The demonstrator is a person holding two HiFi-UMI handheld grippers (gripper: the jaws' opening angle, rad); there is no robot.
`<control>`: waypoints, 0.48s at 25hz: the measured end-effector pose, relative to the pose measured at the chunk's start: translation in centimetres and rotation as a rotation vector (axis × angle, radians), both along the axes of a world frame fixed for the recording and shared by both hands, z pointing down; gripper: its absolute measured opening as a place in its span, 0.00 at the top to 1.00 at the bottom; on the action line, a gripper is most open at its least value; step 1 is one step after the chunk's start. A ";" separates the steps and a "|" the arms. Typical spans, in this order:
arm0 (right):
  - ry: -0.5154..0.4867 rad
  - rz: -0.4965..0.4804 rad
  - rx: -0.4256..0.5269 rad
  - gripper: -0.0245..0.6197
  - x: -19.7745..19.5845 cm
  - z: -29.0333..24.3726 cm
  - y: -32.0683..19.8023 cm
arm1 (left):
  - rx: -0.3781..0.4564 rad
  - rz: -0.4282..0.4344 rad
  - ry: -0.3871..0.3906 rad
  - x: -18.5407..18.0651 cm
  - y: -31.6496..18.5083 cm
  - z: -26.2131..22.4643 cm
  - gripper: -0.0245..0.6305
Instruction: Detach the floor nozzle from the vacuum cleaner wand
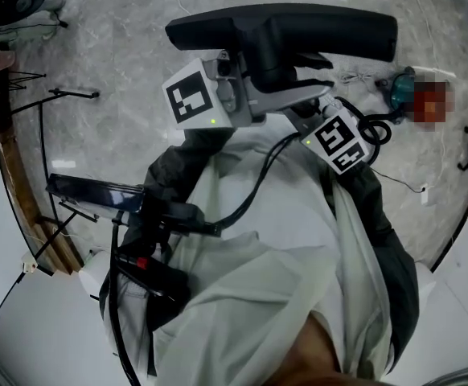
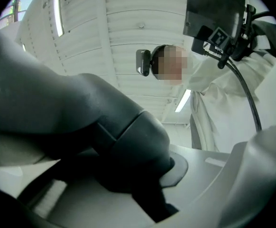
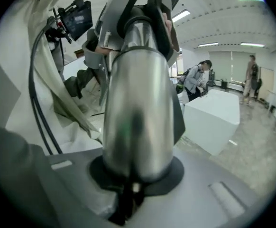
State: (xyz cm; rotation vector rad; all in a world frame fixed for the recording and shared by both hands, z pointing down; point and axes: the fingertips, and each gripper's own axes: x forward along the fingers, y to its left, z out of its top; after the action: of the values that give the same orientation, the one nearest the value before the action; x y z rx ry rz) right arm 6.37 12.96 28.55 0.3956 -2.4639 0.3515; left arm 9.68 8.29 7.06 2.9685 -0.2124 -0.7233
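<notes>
The black floor nozzle [image 1: 282, 30] is held up crosswise above the marble floor, its dark neck [image 1: 270, 59] running down towards me. My left gripper [image 1: 258, 87], with its marker cube, is shut on that neck. In the left gripper view the dark grey neck [image 2: 124, 137] fills the space between the jaws of the left gripper [image 2: 142, 179]. My right gripper [image 1: 310, 117] comes in from the right. In its own view the right gripper [image 3: 133, 179] is shut on the silver wand tube [image 3: 138, 103], which stands up close to the lens.
Black stands [image 1: 65, 93] and a wooden rail are on the floor at the left. A teal object [image 1: 399, 87] with a white cable lies at the right. A camera rig [image 1: 97, 191] hangs on my chest. A white table [image 3: 214, 122] and standing people [image 3: 197, 80] are beyond.
</notes>
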 end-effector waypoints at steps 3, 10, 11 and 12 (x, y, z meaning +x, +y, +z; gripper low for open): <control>0.031 0.075 0.039 0.88 -0.3 0.1 -1.0 | -0.046 -0.052 0.006 -0.7 -1.1 -0.1 0.86; -0.016 -0.004 0.069 0.87 -1.1 -0.2 0.2 | -0.152 0.091 0.100 -1.5 -0.5 -0.3 0.85; -0.025 -0.021 0.071 0.87 -1.0 -0.3 0.5 | -0.166 0.134 0.101 -1.2 -0.2 -0.3 0.85; -0.030 -0.031 0.072 0.87 -0.8 -0.3 0.6 | -0.155 0.155 0.082 -0.7 0.2 -0.2 0.85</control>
State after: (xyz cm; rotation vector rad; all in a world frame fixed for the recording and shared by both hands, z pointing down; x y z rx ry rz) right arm 5.53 13.59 28.23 0.3837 -2.5141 0.2579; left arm 9.00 8.53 6.83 2.7658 -0.0312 -0.7689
